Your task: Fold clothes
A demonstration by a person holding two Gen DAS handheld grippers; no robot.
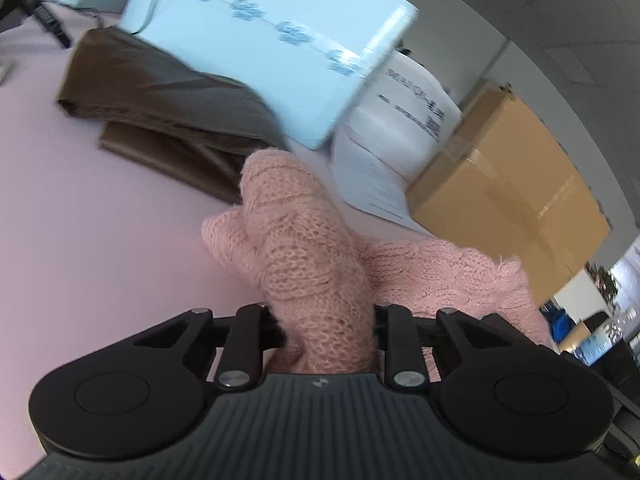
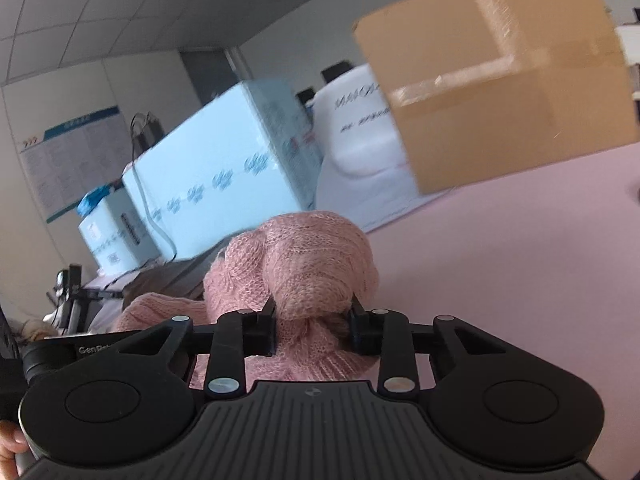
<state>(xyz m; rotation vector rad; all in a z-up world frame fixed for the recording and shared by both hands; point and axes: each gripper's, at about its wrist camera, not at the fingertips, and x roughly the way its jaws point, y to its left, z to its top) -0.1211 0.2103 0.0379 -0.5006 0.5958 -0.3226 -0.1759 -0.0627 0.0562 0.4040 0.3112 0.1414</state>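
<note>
A pink knitted sweater (image 1: pixel 304 248) lies bunched on the pale pink table (image 1: pixel 100 220). In the left wrist view my left gripper (image 1: pixel 324 324) is shut on a thick fold of it, and the knit rises in a ridge out of the jaws. More of the sweater (image 1: pixel 452 276) spreads to the right. In the right wrist view my right gripper (image 2: pixel 314 320) is shut on another bunch of the pink sweater (image 2: pixel 304 264), which bulges above the black fingers (image 2: pixel 264 328). The pads themselves are hidden by the knit.
A folded brown garment (image 1: pixel 160 96) lies at the back left of the table. Behind it stand a light blue box (image 1: pixel 272 40), a white package (image 1: pixel 404 120) and a cardboard box (image 1: pixel 508 200). The other gripper's body (image 2: pixel 60 356) and a fingertip of a hand (image 2: pixel 10 452) show at the right view's lower left.
</note>
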